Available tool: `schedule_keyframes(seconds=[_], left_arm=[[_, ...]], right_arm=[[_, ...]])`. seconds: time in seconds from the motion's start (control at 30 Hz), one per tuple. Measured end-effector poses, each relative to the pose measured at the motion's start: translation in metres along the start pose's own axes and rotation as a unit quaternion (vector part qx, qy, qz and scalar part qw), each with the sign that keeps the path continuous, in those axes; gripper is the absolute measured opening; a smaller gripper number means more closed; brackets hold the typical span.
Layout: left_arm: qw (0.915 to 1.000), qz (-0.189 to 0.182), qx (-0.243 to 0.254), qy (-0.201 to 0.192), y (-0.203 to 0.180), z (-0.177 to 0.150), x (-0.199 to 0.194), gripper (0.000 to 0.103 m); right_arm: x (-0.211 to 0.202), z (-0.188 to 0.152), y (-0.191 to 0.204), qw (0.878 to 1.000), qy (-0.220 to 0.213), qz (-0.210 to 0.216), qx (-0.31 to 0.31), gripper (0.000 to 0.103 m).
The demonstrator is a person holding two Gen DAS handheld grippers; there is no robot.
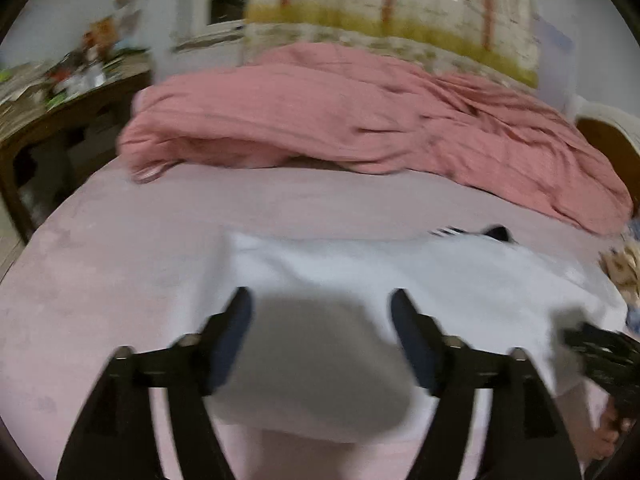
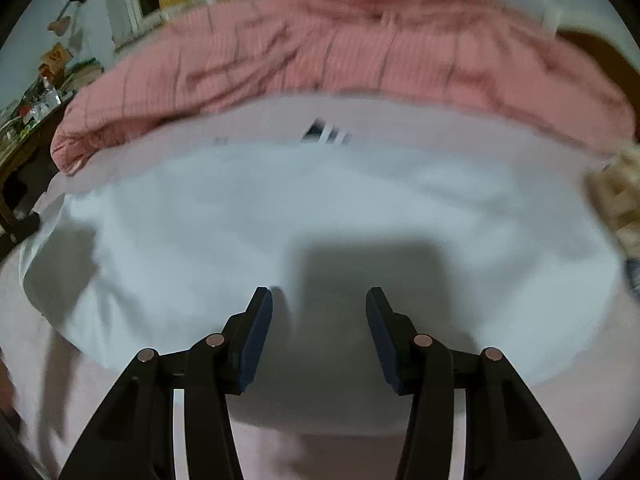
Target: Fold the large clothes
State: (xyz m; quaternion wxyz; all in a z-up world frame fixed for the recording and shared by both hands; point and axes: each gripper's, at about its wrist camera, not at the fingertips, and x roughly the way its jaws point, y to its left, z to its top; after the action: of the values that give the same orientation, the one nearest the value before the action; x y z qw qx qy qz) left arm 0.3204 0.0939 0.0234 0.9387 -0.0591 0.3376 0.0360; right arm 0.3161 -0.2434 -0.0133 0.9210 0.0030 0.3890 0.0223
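A large white garment lies spread flat on the pale pink bed sheet. It has a black-and-white striped detail at its far edge. My left gripper is open and empty, hovering above the garment's near left part. In the right wrist view the same white garment fills the middle, with the striped detail at the far side. My right gripper is open and empty above the garment's near edge. The right gripper's body shows at the right edge of the left wrist view.
A rumpled pink duvet is heaped across the far side of the bed. A cluttered wooden desk stands at the left. A patterned curtain hangs behind. A beige patterned cloth lies at the right edge.
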Motion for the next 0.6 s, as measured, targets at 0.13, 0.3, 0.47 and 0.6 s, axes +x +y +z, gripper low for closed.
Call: schedule_keyframes(seconds=[0.13, 0.3, 0.47, 0.6], left_arm=[[0.9953, 0.036, -0.078, 0.045, 0.058, 0.0, 0.024, 0.079], [0.9877, 0.039, -0.119, 0.093, 0.087, -0.017, 0.063, 0.08], [0.9871, 0.116, -0.068, 0.088, 0.077, -0.03, 0.09, 0.088], [0.9887, 0.121, -0.071, 0.052, 0.077, -0.024, 0.069, 0.075]], right_arm=[[-0.04, -0.002, -0.052, 0.994, -0.075, -0.058, 0.061, 0.073], [-0.042, -0.008, -0.12, 0.984, -0.086, -0.083, 0.131, 0.073], [0.007, -0.024, -0.153, 0.979, -0.022, -0.14, 0.144, 0.059], [0.016, -0.03, -0.173, 0.976, -0.005, -0.107, 0.187, 0.059]])
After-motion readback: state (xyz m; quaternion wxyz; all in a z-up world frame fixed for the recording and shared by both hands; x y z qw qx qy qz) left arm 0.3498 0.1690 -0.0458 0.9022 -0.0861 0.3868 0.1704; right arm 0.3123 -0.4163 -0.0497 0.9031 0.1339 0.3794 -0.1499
